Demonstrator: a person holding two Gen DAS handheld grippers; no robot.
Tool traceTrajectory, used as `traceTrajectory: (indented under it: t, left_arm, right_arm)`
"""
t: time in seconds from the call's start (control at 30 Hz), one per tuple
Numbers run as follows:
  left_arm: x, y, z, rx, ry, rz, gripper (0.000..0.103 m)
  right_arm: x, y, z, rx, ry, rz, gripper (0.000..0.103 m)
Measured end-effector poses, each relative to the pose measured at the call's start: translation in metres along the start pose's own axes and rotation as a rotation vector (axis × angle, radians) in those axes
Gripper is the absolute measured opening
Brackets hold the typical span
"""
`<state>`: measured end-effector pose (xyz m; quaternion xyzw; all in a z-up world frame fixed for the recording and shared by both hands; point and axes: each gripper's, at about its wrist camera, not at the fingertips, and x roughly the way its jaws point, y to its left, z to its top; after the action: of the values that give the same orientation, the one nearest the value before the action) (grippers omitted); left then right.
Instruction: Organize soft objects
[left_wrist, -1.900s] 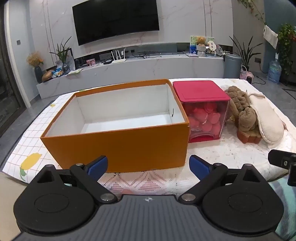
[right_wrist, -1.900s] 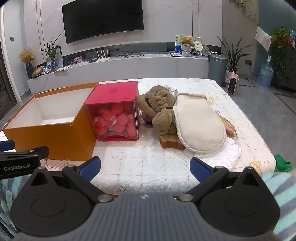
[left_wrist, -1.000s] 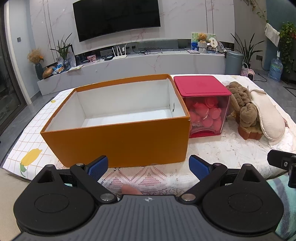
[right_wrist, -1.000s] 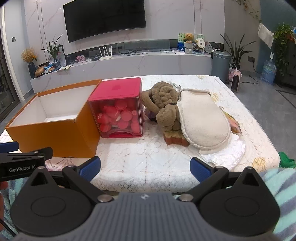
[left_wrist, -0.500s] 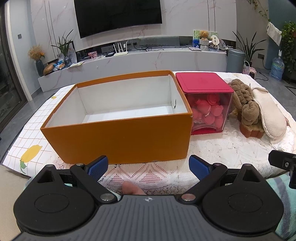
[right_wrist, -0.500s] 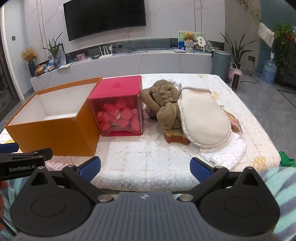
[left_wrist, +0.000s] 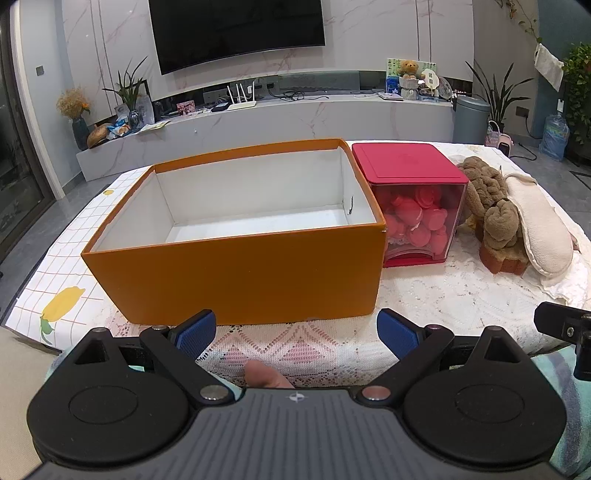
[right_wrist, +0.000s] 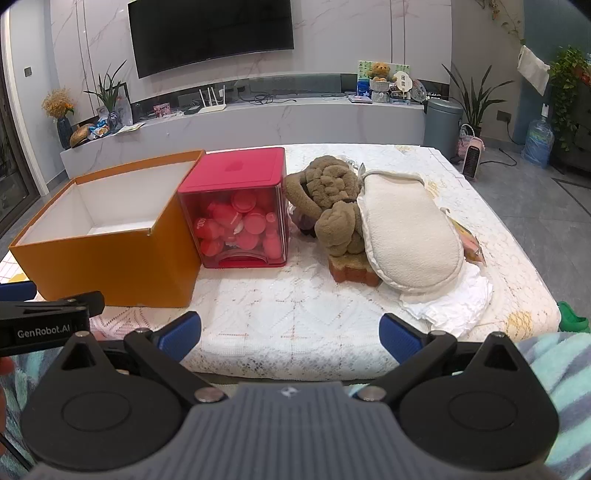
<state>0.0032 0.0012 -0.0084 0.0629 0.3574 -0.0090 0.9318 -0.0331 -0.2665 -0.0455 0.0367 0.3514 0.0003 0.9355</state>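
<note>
Now | both grippers' fingers wide, empty | sponge (right_wrist: 354, 271) half hidden under mitt (right_wrist: 408, 236) | pink packet (right_wrist: 471, 245) unclear

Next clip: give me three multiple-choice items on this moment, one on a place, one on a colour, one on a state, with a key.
1. Where is the red-lidded container?
A. Inside the orange box
B. Between the orange box and the brown plush pile
C. On the floor

2. What colour is the orange box's inside?
A. White
B. Black
C. Red

3. How is the right gripper?
A. Shut on a cloth
B. Shut, holding nothing
C. Open, holding nothing

Key: B, it stands with the box on one side and the plush on the other; A, white walls show; C, the fingers stand wide apart.
</note>
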Motion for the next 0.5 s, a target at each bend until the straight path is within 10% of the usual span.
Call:
traceTrajectory:
  t: [0.5]
  left_arm:
    - [0.0013, -0.0013, -0.0014, 0.002, 0.010, 0.007, 0.103]
  right_arm:
    - [0.0018, 0.0004, -0.0007, 0.002, 0.004, 0.002, 0.100]
